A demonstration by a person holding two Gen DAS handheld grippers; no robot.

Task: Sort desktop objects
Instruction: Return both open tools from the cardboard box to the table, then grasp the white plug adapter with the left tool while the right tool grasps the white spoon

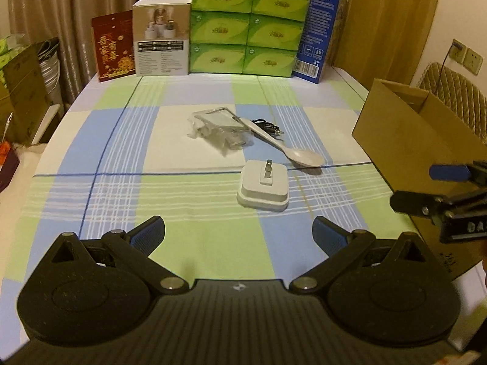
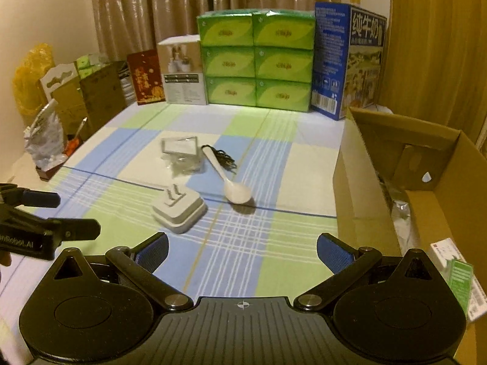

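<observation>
- Left gripper (image 1: 239, 232) — black plastic body, rounded lobes, silver pivot screws, blue ribbed pads (image 1: 149, 234).
- Right gripper (image 2: 242, 251) — same build, small crosshair mark.

A room in a home, lit warm and dim — beige curtains (image 2: 188, 3) hang full-length behind a surface spread with a checked blue, green and white tablecloth (image 1: 194, 213); along its far edge stand household goods: a six-pack of green tissue packets (image 1: 248, 26), a blue milk carton box (image 2: 347, 60), a white appliance box (image 1: 162, 36) and a red festive card (image 1: 113, 47); a wall socket (image 1: 471, 59) sits by a quilted chair back (image 1: 450, 83); cardboard boxes and bags (image 2: 76, 91) crowd the left side — domestic clutter.
</observation>
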